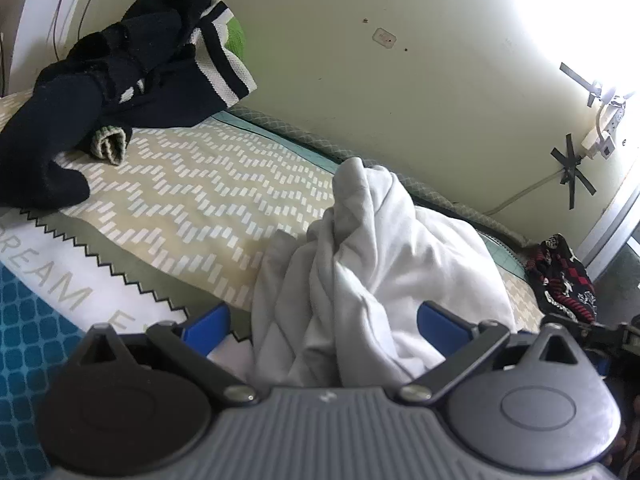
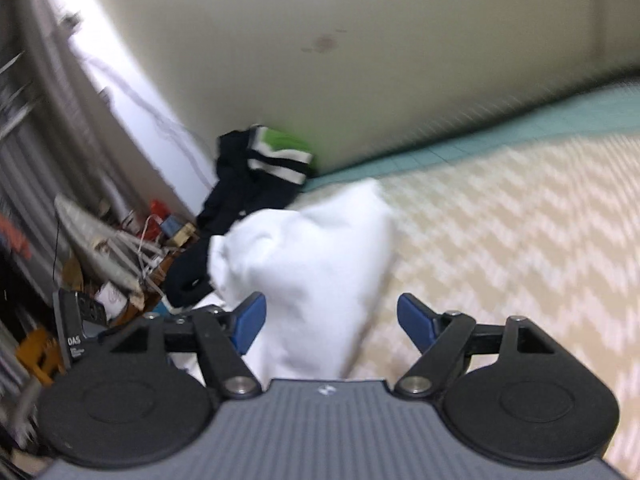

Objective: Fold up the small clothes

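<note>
The white garment (image 1: 372, 264) lies bunched on the patterned bedspread (image 1: 192, 184), rising between the wide-spread jaws of the left gripper (image 1: 322, 332) and likewise between the right gripper's (image 2: 330, 326) parted jaws, gripped by neither.

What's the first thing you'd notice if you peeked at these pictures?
A big crumpled white cloth bunched on the zigzag-patterned bed cover, right between the spread blue fingers of the left tool. Behind it, by the wall, sits a dark pile of clothes with white stripes and a flash of bright green.
</note>
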A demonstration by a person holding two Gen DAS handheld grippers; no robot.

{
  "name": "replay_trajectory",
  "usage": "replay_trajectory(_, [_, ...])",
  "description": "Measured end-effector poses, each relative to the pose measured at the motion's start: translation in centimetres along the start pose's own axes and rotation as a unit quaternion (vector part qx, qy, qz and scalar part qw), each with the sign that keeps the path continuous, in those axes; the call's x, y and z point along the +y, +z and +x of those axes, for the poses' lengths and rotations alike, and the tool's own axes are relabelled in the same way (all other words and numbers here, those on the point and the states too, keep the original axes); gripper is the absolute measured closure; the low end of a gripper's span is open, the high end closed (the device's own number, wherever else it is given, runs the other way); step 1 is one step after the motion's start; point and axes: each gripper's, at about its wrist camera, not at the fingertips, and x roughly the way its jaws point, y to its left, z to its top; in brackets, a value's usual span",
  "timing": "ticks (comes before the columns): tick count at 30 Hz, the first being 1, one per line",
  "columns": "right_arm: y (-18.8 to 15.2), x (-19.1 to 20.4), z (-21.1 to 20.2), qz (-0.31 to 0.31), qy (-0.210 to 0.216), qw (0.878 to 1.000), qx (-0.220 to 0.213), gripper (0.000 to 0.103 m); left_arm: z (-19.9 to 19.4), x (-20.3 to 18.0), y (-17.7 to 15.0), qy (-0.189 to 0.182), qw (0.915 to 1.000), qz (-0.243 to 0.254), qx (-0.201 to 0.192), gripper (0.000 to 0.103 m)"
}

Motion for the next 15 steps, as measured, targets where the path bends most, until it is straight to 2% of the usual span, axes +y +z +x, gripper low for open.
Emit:
replay_trajectory(3, [-0.3, -0.4, 0.7, 0.019, 0.004, 1.0, 0.01, 0.029, 0.1, -0.1, 0.0, -0.001, 1.0, 0.003, 0.002, 0.0])
replay_trajectory(9, [-0.3, 1.8, 5.4, -0.016, 0.033, 0.998, 0.058, 0.028, 0.4, -0.7, -0.1, 0.008, 0.9996, 0.026, 0.008, 0.0])
replay_trajectory(10, [-0.5, 2.5, 6.2, -0.027, 0.034, 0.998, 0.054, 0.021, 0.5, -1.0, -0.1, 0.013, 0.9993, 0.034, 0.01, 0.0])
replay_trajectory(15, [-1.2, 4.5, 8.2, -0.081, 0.024, 0.996, 0.042, 0.012, 1.1, -2.3, -0.4, 0.046, 0.9955, 0.08, 0.019, 0.0])
